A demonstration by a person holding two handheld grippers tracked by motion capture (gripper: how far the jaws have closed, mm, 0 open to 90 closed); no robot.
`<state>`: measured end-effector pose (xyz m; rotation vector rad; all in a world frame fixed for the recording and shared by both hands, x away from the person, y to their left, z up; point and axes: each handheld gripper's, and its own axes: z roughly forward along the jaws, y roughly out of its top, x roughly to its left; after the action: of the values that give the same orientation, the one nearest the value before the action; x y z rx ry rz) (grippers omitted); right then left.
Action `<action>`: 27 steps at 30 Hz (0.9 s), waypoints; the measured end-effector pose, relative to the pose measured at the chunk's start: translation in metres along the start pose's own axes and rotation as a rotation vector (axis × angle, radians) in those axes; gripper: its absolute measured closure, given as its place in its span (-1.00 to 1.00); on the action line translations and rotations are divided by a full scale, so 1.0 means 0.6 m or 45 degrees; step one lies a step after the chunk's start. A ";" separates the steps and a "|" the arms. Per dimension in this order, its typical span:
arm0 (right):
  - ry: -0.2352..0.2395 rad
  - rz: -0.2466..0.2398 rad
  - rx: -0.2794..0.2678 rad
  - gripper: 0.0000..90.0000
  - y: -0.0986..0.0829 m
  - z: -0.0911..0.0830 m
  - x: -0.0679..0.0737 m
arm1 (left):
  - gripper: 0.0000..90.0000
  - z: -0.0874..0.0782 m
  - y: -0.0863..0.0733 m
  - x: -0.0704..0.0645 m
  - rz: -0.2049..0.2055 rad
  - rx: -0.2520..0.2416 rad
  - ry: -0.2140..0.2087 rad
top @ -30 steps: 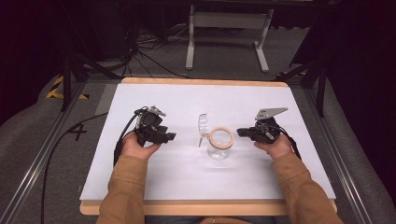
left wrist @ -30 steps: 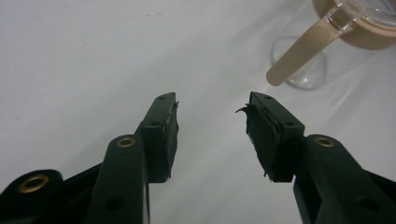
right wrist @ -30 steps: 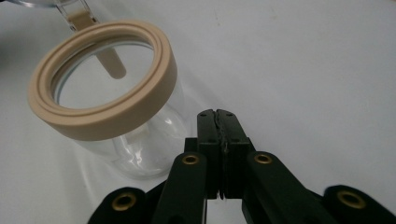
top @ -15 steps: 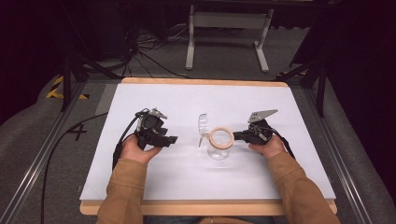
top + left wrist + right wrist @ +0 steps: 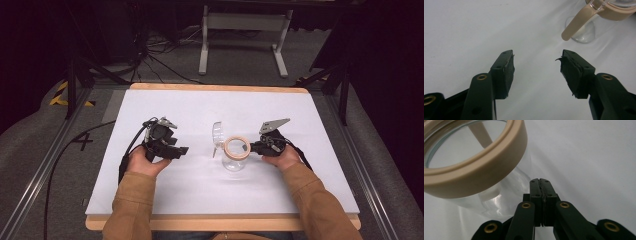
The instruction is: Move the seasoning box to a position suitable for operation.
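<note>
Right gripper clenched on nothing, tips beside the glass jar at table centre, below its beige collar. Left gripper released, apart. We judge a sideways nudge could tip it.

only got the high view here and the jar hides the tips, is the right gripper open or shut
Observer: Shut. In the right gripper view the right gripper has its jaws pressed together with nothing between them, just beside the glass jar.
Operator: and the left one
Observer: Open. The left gripper has its jaws spread wide over the white table, holding nothing.
Operator: what is the left pointed at
Observer: The jar's beige handle lies ahead and to its right in the left gripper view, well beyond the tips.
</note>
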<state>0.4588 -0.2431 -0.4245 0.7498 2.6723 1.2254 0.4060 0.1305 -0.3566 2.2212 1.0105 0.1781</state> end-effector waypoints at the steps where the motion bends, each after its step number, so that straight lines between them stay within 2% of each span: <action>1: 0.003 0.002 -0.002 0.98 0.000 0.000 0.000 | -0.01 0.000 0.000 0.000 0.001 0.001 0.001; 10: 0.020 0.020 0.002 0.99 -0.002 0.000 -0.001 | -0.01 0.007 0.001 0.002 0.005 0.007 -0.007; 16: 0.036 0.014 0.022 0.99 -0.009 -0.004 0.006 | -0.01 0.013 0.012 0.004 0.012 -0.003 -0.025; 27: 0.046 -0.067 0.063 0.99 -0.017 -0.012 0.040 | -0.01 0.045 0.040 -0.002 0.069 0.020 -0.065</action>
<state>0.4318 -0.2425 -0.4249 0.6660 2.7417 1.1760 0.4300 0.1040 -0.3619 2.2574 0.9286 0.1372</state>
